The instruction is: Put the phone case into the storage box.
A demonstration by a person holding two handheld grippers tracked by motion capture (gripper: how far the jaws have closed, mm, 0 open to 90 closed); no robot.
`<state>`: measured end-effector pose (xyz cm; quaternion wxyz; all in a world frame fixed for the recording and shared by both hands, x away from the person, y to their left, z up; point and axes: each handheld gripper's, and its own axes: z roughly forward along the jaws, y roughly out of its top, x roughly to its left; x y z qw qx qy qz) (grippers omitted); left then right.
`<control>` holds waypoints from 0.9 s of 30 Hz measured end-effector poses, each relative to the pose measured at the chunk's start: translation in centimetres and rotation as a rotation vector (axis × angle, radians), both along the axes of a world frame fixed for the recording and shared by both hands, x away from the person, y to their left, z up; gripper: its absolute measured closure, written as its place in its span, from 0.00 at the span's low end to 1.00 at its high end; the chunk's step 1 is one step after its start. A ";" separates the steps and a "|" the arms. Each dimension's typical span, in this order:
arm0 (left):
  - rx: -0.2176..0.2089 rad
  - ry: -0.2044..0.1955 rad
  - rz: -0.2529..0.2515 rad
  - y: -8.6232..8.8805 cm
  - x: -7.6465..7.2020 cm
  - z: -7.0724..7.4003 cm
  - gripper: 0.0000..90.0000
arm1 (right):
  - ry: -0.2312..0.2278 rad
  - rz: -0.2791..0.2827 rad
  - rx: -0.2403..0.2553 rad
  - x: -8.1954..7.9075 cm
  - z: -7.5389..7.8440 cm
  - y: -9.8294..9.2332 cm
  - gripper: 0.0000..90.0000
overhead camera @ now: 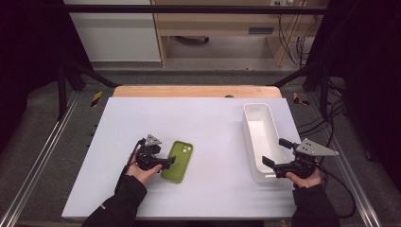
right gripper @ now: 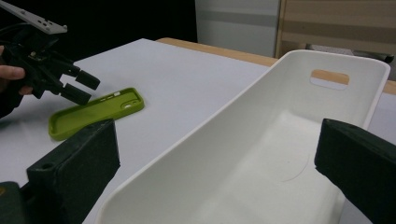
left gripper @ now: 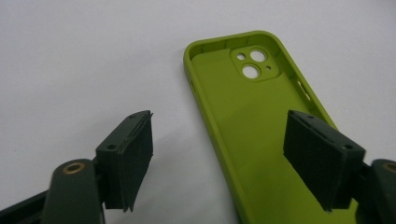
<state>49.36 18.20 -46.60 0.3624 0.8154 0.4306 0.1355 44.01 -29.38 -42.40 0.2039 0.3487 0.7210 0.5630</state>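
Note:
A lime-green phone case [overhead camera: 178, 161] lies hollow side up on the white table, its camera cut-outs at the far end. My left gripper [overhead camera: 168, 161] reaches it from the left. In the left gripper view [left gripper: 219, 122] the jaws straddle the case's [left gripper: 243, 121] long left rim, one pad on the table side and one over the hollow, neither pressing on it. My right gripper [overhead camera: 273, 152] is open wide at the near end of a white bin [overhead camera: 247, 124]. In the right gripper view [right gripper: 215, 140] its pads stand either side of the bin's [right gripper: 261, 79] empty inside.
The white table top [overhead camera: 189, 118] has a wooden strip [overhead camera: 196, 91] along its far edge. The bin has a handle slot [right gripper: 329, 77] in its far wall. Black frame rails and cables [overhead camera: 331, 118] run along the table's sides.

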 end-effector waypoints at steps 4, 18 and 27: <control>0.010 0.006 0.003 0.0 -0.1 0.0 0.37 | 0.000 0.001 0.001 0.0 0.0 0.0 0.01; 0.017 0.038 -0.018 -0.2 -0.3 -0.1 0.67 | 0.001 0.002 0.001 0.0 0.0 0.0 0.01; 0.040 0.049 -0.014 -0.4 -0.3 -0.3 0.77 | 0.001 0.000 -0.001 0.0 0.0 0.0 0.01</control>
